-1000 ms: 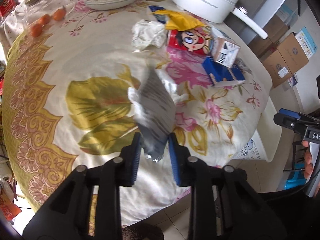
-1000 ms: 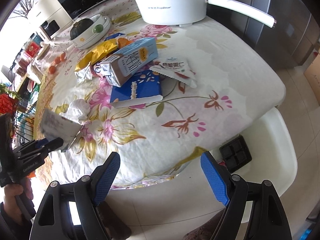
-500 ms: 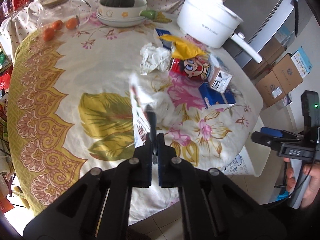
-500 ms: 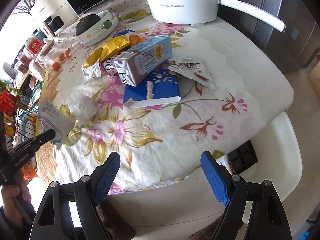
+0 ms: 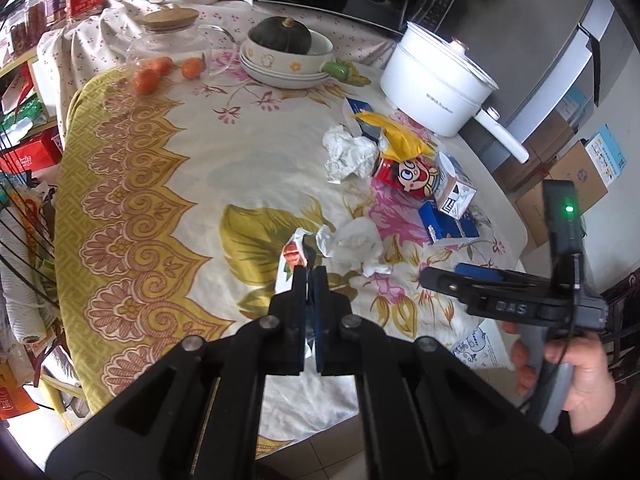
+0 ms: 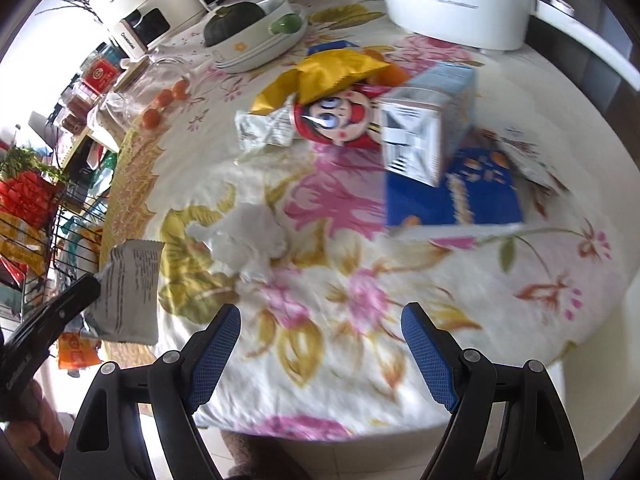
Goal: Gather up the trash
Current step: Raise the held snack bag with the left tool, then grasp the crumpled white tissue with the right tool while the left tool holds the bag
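My left gripper [image 5: 307, 276] is shut on a flat silver snack wrapper [image 5: 291, 257], seen edge-on above the table's near side; in the right wrist view the wrapper [image 6: 128, 292] shows its printed back at the left. My right gripper [image 6: 320, 344] is open and empty over the table's near edge. A crumpled white tissue [image 6: 250, 236] lies just ahead of it on the flowered tablecloth [image 6: 360, 280]. Farther back lie a yellow bag [image 6: 332, 72], a red cartoon pack [image 6: 336, 124], a milk carton [image 6: 428, 128], a blue box [image 6: 452, 192] and a crumpled silver wrapper [image 6: 264, 130].
A white electric pot [image 5: 436, 80] stands at the back right, a bowl with a squash [image 5: 284, 48] and a glass jar [image 5: 164, 40] at the back. Oranges [image 5: 160, 72] lie near the jar. A wire rack [image 6: 48, 240] stands left of the table.
My left gripper has closed on the wrapper and lifted it back from the table. My right gripper has moved forward over the table toward the tissue.
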The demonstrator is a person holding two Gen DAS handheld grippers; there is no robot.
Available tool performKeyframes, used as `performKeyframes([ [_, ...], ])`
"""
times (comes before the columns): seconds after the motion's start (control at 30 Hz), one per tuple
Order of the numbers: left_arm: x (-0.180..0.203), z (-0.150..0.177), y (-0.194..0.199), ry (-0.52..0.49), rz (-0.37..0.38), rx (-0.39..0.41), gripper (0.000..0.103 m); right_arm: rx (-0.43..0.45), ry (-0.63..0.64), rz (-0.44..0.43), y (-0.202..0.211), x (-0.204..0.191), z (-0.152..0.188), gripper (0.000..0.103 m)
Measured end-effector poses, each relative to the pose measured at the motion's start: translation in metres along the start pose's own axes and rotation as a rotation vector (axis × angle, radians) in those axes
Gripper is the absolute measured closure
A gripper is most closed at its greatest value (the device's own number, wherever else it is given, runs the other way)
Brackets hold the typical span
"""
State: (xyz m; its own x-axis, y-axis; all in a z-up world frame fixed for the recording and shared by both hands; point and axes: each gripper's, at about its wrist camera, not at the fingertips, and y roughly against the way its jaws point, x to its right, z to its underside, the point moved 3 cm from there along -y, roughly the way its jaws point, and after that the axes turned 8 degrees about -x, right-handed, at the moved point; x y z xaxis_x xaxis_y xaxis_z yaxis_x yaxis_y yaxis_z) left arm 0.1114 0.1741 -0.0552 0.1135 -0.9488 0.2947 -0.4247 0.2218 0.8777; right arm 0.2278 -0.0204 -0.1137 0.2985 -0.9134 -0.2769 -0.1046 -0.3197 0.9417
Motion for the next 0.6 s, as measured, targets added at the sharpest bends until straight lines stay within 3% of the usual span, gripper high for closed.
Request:
performKeyframes([
  [0.27,-0.033,0.006,-0.023,0.058,0.012,-0.106,0.097,-0.004,0.004,-0.020,-0.031,-0.022,-0.017,0.019],
  [0.33,-0.039,0.006,-0.024,0.079,0.022,-0.112,0.077,0.003,0.011,-0.021,-0.035,-0.025,-0.020,0.019],
  [0.4,-0.043,0.007,-0.025,0.093,0.005,-0.122,0.065,0.014,0.025,-0.022,-0.037,-0.030,-0.024,0.020],
  [0.5,-0.048,0.010,-0.029,0.102,0.002,-0.144,0.063,0.025,0.049,-0.010,-0.042,-0.038,-0.029,0.024],
  [0.6,-0.049,0.014,-0.037,0.103,0.010,-0.180,0.063,0.022,0.075,0.006,-0.048,-0.044,-0.032,0.039],
])
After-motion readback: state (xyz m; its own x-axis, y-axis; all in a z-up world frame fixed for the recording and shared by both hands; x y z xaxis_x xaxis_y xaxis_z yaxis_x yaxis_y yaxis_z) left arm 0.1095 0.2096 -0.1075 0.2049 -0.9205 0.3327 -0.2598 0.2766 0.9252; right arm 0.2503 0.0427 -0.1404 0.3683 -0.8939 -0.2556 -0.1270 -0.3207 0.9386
